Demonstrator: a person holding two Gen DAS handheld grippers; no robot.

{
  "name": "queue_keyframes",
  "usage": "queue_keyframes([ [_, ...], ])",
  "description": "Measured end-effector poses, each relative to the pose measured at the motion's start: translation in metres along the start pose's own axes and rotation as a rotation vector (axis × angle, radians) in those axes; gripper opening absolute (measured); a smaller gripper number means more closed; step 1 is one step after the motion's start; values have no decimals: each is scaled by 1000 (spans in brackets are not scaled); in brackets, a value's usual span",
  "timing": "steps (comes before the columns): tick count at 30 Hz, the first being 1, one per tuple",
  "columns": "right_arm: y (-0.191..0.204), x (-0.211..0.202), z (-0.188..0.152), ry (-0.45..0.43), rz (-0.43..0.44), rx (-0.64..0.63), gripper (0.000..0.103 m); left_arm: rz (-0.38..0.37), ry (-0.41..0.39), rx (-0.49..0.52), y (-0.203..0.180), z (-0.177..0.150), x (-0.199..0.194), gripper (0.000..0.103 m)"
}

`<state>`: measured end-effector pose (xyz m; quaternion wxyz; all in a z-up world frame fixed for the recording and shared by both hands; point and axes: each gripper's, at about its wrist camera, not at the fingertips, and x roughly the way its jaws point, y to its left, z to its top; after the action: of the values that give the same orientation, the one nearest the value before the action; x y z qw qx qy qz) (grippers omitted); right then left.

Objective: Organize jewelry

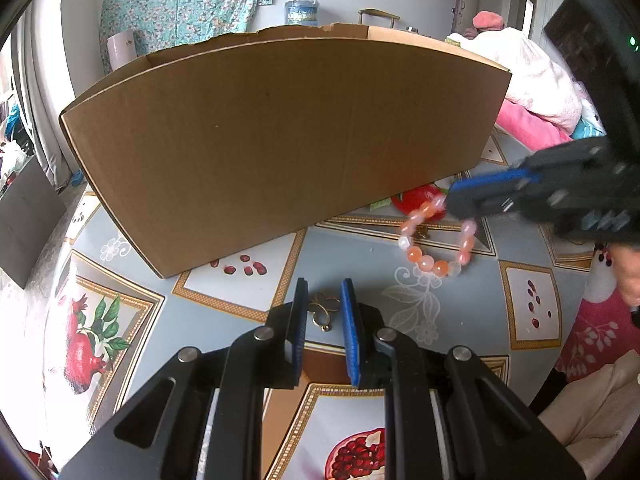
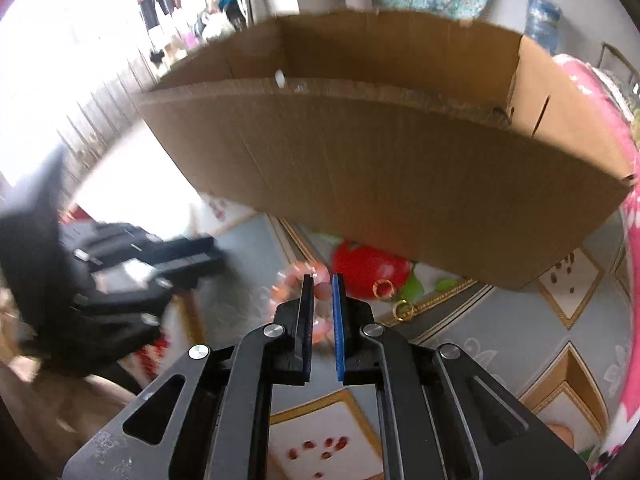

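Cardboard fills most of both views: a big open box stands on our desk, which wears a blue cloth printed with pomegranates. Our right gripper comes in from the right of the left wrist view; its blue-padded fingers appear nearly closed at one end of a bracelet of orange and white beads, and the loop hangs from them just in front of the box; whether the pads truly pinch a bead we cannot tell through the blur. From the right wrist view only a narrow gap shows between those fingers, with beads blurred behind it. Our left gripper sits lower and nearer us; its fingers stand slightly apart with a gold clover-shaped piece in the gap on the cloth, not visibly pressed. Two gold rings lie on the cloth close to the box's front wall.
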<state>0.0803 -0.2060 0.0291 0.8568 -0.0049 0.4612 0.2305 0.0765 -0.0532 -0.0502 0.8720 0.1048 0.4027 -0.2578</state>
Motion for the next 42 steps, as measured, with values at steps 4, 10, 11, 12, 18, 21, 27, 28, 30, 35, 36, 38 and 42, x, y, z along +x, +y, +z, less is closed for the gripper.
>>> queue_keyframes([
  [4, 6, -22, -1, -15, 104, 12, 7, 0, 0, 0, 0, 0, 0, 16],
  [10, -5, -5, -11, 67, 103, 58, 7, -1, -1, -1, 0, 0, 0, 16],
  [11, -9, -1, -13, 80, 77, 64, 8, 0, 0, 0, 0, 0, 0, 16],
  [12, -14, 3, -15, 91, 29, 75, 10, 0, 0, -1, 0, 0, 0, 16],
  [18, -22, 3, -9, 43, 31, 146, 27, 0, -1, -1, 0, 0, 0, 16],
  [21, -11, 17, -4, 53, 42, 126, 27, -1, -1, -1, 1, 0, 0, 16],
  [27, -2, 40, 3, 78, -23, 96, 27, -1, -1, -1, 0, 0, 0, 16],
  [28, -1, 41, 2, 85, -30, 89, 27, -1, -1, -2, 0, 0, 0, 16],
  [30, 2, 45, 2, 95, -24, 81, 28, -1, -2, -2, 0, 0, 0, 16],
  [35, 10, 52, 6, 84, -54, 33, 24, -2, -2, -4, 0, 0, 0, 16],
  [36, 13, 55, 7, 83, -55, 30, 24, -2, -2, -3, 0, 0, 0, 16],
  [38, 16, 58, 9, 77, -63, 21, 24, -1, -2, -3, -1, 0, 0, 16],
  [42, 26, 59, 6, 61, -103, -29, 24, -1, -2, -3, 0, 0, 0, 16],
])
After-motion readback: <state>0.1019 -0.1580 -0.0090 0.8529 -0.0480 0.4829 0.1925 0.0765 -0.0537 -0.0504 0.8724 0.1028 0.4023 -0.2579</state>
